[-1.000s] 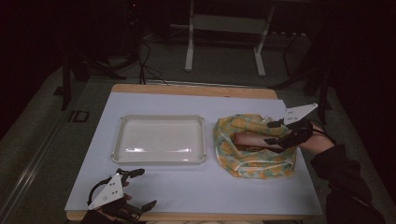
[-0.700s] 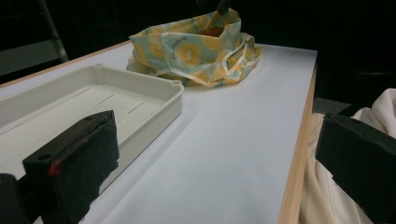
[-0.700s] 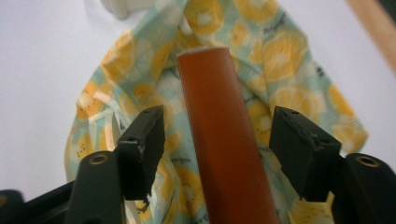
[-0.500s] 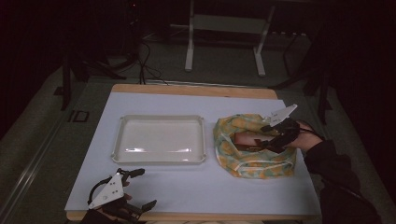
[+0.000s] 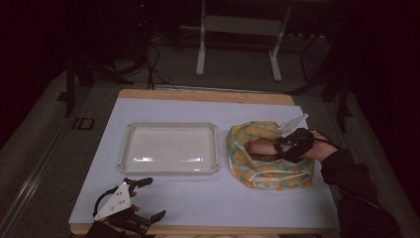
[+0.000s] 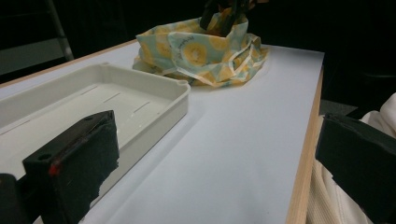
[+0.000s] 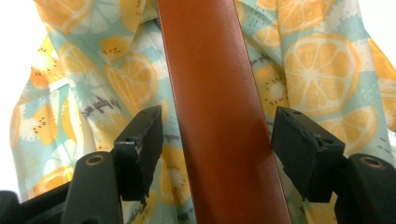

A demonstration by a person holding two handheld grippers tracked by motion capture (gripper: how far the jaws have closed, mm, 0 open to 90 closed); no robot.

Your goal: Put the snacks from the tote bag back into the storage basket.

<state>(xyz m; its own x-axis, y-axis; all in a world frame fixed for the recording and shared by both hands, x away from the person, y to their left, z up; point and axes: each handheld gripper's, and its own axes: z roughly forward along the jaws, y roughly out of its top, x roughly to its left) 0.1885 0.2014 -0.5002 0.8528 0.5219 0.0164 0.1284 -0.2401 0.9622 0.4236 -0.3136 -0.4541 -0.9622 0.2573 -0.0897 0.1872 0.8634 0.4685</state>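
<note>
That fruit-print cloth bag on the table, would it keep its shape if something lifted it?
Probably not: the cloth bag lies slumped in soft folds, so it would likely sag. It looks thin, so probably light. The brown strap between the right gripper's open jaws looks smooth, maybe slippery.

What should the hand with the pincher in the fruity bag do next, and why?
Probably close the right gripper on the brown strap. In the right gripper view its jaws stand open on either side of the strap, with gaps on both sides, so nothing is held yet. The strap lies in the fruit-print bag, and the white tray beside it is empty.
</note>
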